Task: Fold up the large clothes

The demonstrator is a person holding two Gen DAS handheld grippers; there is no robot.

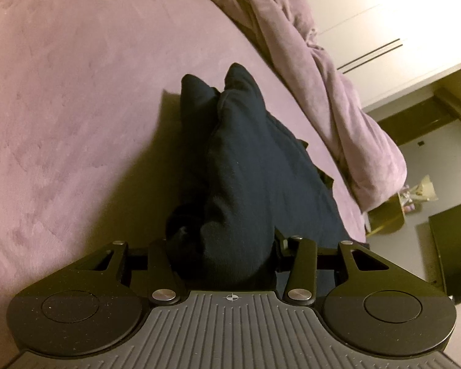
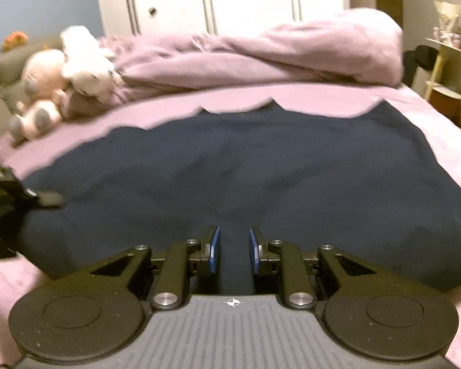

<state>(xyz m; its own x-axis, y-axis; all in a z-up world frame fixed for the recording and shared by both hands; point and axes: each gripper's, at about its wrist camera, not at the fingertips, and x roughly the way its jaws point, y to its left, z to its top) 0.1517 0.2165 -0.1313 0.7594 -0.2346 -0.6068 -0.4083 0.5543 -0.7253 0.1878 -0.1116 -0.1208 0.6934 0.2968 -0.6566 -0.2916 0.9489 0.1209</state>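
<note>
Left gripper [image 1: 227,246] jaws clamp bunched navy garment [image 1: 249,160]; right gripper [image 2: 234,250] jaws narrow, empty.

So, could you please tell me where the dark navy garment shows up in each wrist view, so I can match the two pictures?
Left wrist view: the navy garment runs up the centre, bunched, its near end between the left gripper fingers.
Right wrist view: the navy garment lies spread across the middle, beyond the right gripper.
Shared landmark: the rumpled lilac duvet in front of the white wardrobe.

The dark navy garment [image 2: 246,166] lies spread across the lilac bed [image 2: 322,98], its left edge bunched and lifted.
</note>
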